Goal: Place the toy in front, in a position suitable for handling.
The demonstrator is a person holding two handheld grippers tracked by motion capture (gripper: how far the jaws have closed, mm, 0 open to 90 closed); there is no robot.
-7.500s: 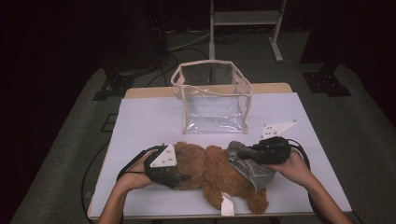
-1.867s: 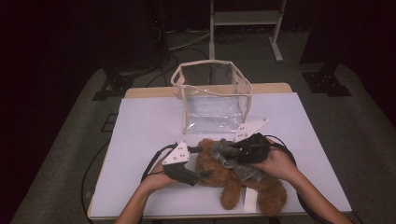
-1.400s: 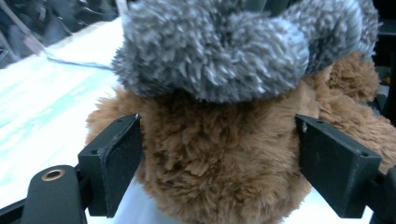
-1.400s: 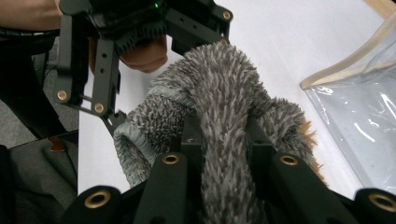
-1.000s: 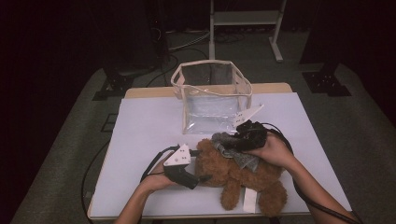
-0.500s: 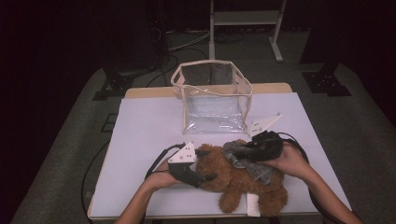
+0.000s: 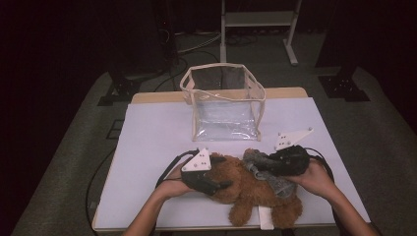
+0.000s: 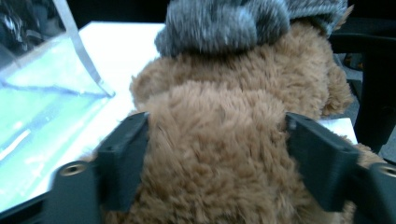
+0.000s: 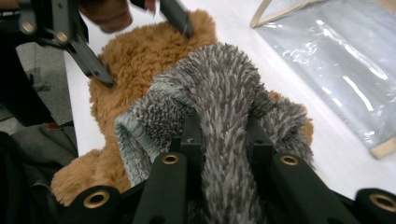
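The left hand-held gripper (image 7: 223, 185) has just been closing on the bear (image 7: 246, 189); the right hand-held gripper (image 7: 258, 168) pinches its grey coat (image 7: 275, 179). Next, pull the coat along.

Your high view looks forward and down over the whole table (image 7: 147, 147); your two gripper views sit close, peering along their jaws from opposite sides, and all three share the brown teddy bear (image 7: 246, 184) (image 8: 215, 140) (image 9: 140, 56)

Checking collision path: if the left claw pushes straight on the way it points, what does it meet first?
The fluffy brown teddy bear, already between its jaws; beyond it, probably the grey fuzzy garment, though depth is unclear.
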